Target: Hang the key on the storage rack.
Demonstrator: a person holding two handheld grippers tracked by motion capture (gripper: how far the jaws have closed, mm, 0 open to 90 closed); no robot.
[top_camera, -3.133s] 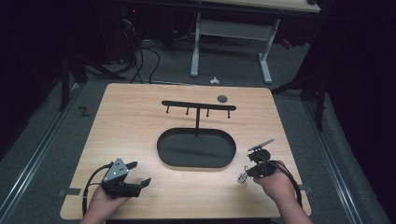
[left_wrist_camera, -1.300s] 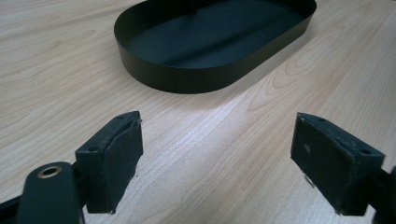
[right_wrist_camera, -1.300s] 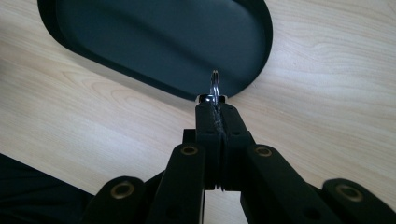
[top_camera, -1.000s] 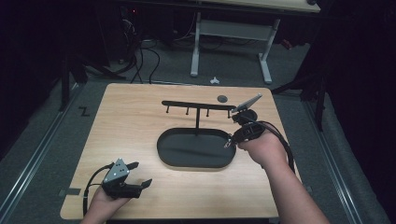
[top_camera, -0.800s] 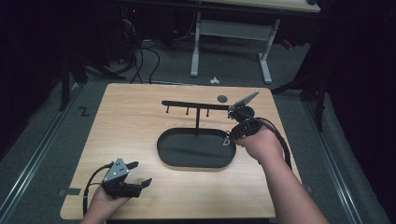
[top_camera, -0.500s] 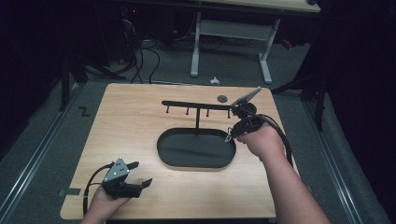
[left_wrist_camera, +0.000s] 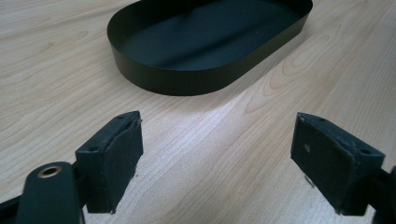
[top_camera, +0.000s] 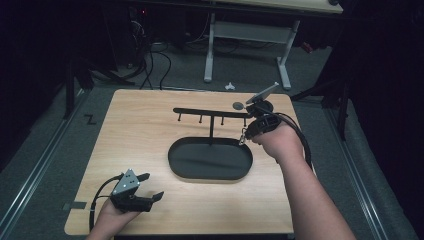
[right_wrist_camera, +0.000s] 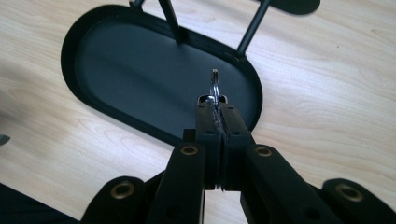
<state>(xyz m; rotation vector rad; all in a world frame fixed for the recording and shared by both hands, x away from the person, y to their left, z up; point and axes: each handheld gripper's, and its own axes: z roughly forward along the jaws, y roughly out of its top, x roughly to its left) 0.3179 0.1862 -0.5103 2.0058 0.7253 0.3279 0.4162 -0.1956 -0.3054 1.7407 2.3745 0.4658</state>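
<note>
A black oval tray [top_camera: 200, 162] lies mid-table, and a black T-shaped rack [top_camera: 210, 112] with small hooks rises from its far edge. My right gripper [top_camera: 244, 138] hovers at the rack's right end, over the tray's far right rim, tips pointing down. In the right gripper view its jaws are shut on a small metal ring [right_wrist_camera: 214, 86], which sticks out above the tray [right_wrist_camera: 140, 65]. My left gripper [top_camera: 151, 186] rests at the table's near left corner. It stands open [left_wrist_camera: 217, 140] with nothing between its pads, facing the tray [left_wrist_camera: 187, 84].
A small dark round disc [top_camera: 238, 105] lies on the table just beyond the rack's right end. The wooden table [top_camera: 145, 130] has bare room left of the tray. On the floor behind are a white desk frame [top_camera: 247, 35], cables and a small white object [top_camera: 229, 86].
My right gripper carried the ring from the table's near right side up to the rack's right end, then drifted slightly farther and higher. The left gripper stayed put.
</note>
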